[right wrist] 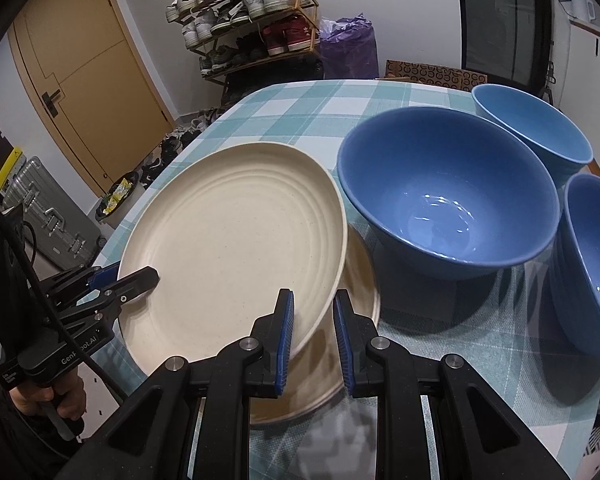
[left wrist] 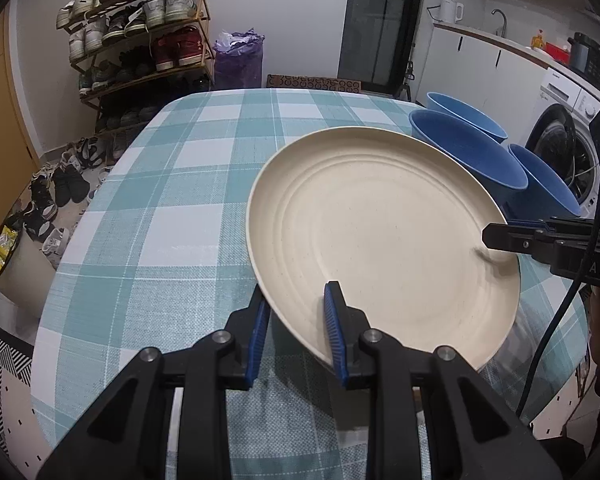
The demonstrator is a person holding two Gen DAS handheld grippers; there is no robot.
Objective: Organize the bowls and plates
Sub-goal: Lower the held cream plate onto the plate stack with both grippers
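The round cream ridged plate [left wrist: 384, 236] is held tilted above the table, gripped at two places on its rim. The left gripper [left wrist: 296, 304] is closed narrow on the plate's near edge, one blue-padded finger under the rim and the other on its upper face. The right gripper [right wrist: 314, 312] is likewise clamped narrow on the opposite edge, rim between its blue pads. Directly beneath, in the right wrist view, a second cream plate [right wrist: 360, 308] lies flat on the cloth, largely covered by the raised one. Just beside the plates stands a large dark-blue ceramic bowl [right wrist: 448, 196], with a lighter blue bowl [right wrist: 536, 128] behind it and a third blue bowl [right wrist: 592, 260] to its right; whether the bowls touch cannot be told. All rest on a table under a teal-and-white checked tablecloth [left wrist: 172, 200]. Beyond the table stand a wooden shoe rack [left wrist: 140, 36] and a purple bag [left wrist: 238, 58] against the wall.
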